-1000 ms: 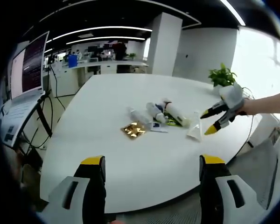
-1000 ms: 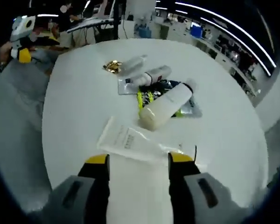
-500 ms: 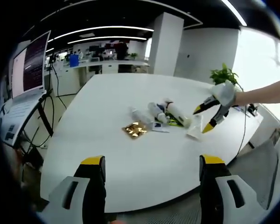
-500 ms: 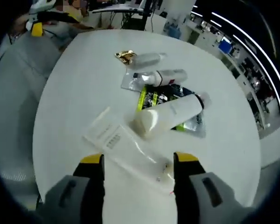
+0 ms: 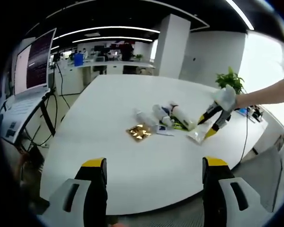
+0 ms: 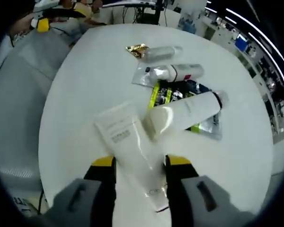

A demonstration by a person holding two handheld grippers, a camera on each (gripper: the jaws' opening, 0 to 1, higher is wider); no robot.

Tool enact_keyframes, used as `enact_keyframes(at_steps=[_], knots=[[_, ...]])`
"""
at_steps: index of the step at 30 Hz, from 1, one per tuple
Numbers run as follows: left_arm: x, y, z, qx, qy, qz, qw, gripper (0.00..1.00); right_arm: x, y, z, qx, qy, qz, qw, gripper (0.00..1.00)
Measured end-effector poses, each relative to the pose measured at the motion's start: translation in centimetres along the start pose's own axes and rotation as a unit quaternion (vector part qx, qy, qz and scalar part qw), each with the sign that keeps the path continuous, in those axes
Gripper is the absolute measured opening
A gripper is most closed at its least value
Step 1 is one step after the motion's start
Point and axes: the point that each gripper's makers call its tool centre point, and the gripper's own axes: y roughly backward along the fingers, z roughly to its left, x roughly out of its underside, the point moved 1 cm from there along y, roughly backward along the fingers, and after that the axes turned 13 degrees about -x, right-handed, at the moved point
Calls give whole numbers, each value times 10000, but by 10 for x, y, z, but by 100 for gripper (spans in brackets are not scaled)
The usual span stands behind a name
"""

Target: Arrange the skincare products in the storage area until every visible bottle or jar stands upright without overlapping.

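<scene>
With right gripper (image 6: 138, 161) jaws apart astride the flat white tube (image 6: 132, 151), best to close squarely mid-body, clear of the bottle (image 6: 182, 115) just ahead, then stand upright.

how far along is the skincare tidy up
Done: nothing; the big bottle and two small bottles lie flat. In hand: the right gripper straddles the white tube, jaws open. Left: stand everything up; the left gripper is open and back.

White round table (image 5: 132, 161). On it lie a flat white tube (image 6: 130, 149), 3 bottles (image 6: 184, 111), foil sachets (image 6: 137, 48).
</scene>
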Motion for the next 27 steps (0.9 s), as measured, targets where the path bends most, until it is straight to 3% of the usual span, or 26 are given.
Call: enact_keyframes(at_steps=[2, 4, 27], knots=[[0, 0, 1, -22, -20, 0, 10000, 80, 1, -1, -2, -23, -429, -38, 9991, 42], [1, 0, 2, -68, -87, -8, 9999, 80, 2, -2, -3, -99, -567, -46, 9983, 43], [7, -4, 9, -266, -63, 153, 9995, 78, 5, -4, 4, -176, 37, 104, 9998, 34]])
